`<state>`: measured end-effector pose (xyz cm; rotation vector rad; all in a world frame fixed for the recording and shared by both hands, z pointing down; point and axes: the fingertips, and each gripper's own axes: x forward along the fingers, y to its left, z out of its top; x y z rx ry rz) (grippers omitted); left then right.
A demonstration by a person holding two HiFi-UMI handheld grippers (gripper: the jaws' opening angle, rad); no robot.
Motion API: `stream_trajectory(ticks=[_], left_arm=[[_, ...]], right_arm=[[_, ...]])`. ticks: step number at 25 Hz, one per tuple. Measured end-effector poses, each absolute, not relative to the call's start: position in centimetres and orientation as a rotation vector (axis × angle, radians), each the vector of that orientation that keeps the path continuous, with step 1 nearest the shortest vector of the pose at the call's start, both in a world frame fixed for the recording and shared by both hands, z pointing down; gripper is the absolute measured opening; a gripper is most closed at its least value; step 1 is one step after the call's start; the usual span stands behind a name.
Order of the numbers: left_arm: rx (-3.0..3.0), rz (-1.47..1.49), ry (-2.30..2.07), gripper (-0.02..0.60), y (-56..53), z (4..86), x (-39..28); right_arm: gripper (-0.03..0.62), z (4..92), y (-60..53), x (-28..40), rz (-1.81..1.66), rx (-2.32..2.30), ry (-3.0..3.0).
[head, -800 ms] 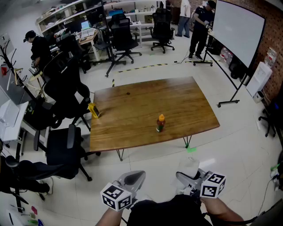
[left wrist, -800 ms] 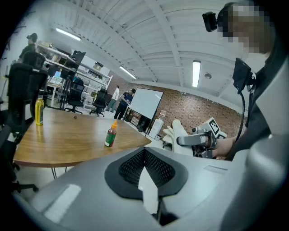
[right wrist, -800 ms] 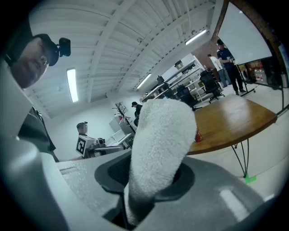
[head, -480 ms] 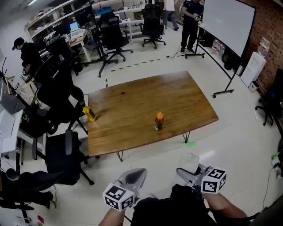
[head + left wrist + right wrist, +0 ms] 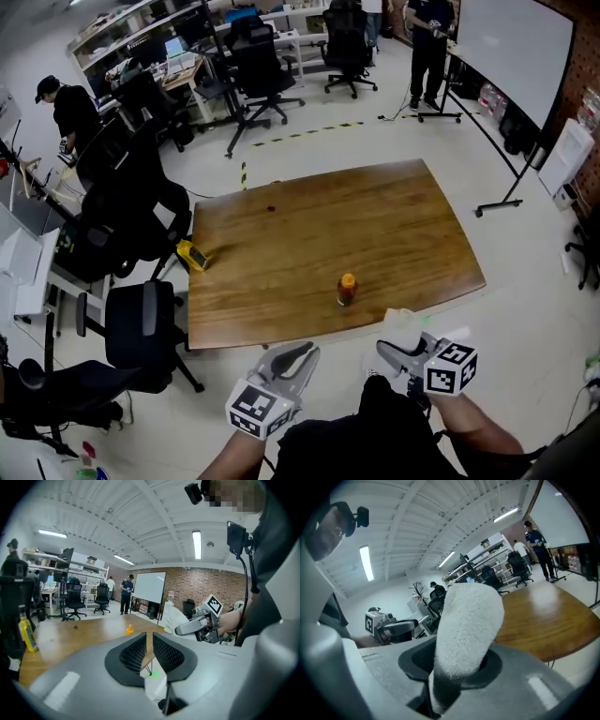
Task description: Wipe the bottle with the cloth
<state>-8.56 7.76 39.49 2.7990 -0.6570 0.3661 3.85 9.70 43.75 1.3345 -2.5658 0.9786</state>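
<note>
Wooden table amid black office chairs, a yellow object at its left edge, whiteboard beyond.

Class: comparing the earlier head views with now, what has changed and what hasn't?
The person has moved closer: the table and bottle now lie nearer the left tool and right tool. Nothing was taken hold of or let go. The bottle stands upright on the same spot; the right tool still holds the cloth, the left tool stays empty.

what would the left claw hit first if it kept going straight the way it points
Most likely the near edge of the wooden table; the bottle stands further on, though depth is unclear.
</note>
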Motion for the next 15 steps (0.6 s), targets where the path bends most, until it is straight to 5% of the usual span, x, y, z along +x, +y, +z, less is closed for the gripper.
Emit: stream_trajectory(ticks=[7,15], left_arm=[[2.864,0.529,-0.764,0.166,0.5,42.2,-0.2],[2.836,0.749,-0.715,0.255,-4.6,46.0,5.7]], right_arm=[[0.109,48.5,3.0,7.7,0.787,0.931,-2.551],[0.109,49.8,-0.8,8.9,0.995,0.72,-2.667]])
